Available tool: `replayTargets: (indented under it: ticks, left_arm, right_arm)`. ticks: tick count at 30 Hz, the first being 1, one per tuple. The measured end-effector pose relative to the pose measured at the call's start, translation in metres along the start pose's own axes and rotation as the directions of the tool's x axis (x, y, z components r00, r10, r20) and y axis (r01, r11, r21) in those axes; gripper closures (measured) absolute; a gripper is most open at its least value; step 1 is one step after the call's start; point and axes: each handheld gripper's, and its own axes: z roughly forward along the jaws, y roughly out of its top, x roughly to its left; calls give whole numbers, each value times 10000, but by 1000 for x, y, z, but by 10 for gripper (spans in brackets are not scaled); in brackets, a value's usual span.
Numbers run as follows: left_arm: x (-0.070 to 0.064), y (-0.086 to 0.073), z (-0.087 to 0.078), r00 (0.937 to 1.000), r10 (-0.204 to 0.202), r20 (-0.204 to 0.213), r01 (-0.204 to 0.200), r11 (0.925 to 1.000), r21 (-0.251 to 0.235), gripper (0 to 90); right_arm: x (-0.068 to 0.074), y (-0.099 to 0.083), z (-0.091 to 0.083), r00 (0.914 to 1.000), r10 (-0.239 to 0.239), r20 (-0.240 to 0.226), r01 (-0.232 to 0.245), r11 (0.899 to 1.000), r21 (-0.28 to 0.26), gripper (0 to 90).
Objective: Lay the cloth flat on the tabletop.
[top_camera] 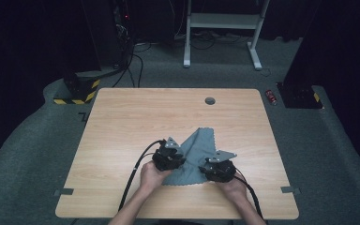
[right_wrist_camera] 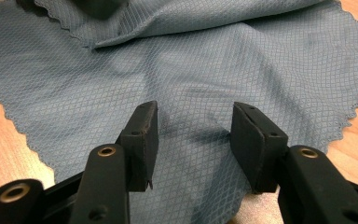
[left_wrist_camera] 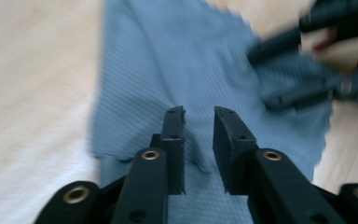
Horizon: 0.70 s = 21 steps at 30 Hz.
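Note:
A grey-blue cloth (top_camera: 200, 143) with scalloped edges lies partly folded on the front middle of the wooden table (top_camera: 122, 126). Each hand holds a gripper on it. The left gripper (top_camera: 169, 158) rests on the cloth's left part. In its own view, the left gripper (left_wrist_camera: 198, 116) has a narrow gap between its jaws, and a ridge of cloth (left_wrist_camera: 168, 60) lies between them. The right gripper (top_camera: 218, 169) sits on the cloth's right front corner. In its own view, the right gripper (right_wrist_camera: 196, 116) stands wide open, tips down on the cloth (right_wrist_camera: 191, 60), nothing clamped.
A round cable hole (top_camera: 210, 100) sits near the table's far edge. Tape marks (top_camera: 63, 191) (top_camera: 287, 189) lie at both front sides. On the floor beyond are a white desk frame (top_camera: 220, 28), a red can (top_camera: 271, 97) and a yellow-black striped base (top_camera: 77, 91).

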Motion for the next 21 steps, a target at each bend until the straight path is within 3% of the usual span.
replayTargets:
  ticks: [2,5,7,11,16,21]
  left_arm:
    - [11,1,-9,9978,-486,-447,476,9986,-239,696]
    - [23,2,-15,9908,-807,-1082,781,9965,-286,646]
    - [29,1,-14,9869,-1054,-1223,1030,9943,-261,620]
    - [35,1,-4,9819,-1423,-1247,1430,9897,-39,592]
    - [33,0,12,9850,-1326,-1103,1368,9901,305,600]
    - [37,-1,24,9838,-1473,-1020,1549,9854,712,651]
  right_arm:
    - [0,0,0,10000,-2,1,2,10000,-2,514]
    - [0,0,0,10000,0,2,0,10000,-1,514]
    - [0,0,0,10000,8,4,-8,10000,1,514]
    - [0,0,0,10000,10,5,-10,10000,9,514]
    - [0,0,0,10000,10,6,-10,10000,12,514]
    - [0,0,0,10000,15,11,-15,10000,12,514]
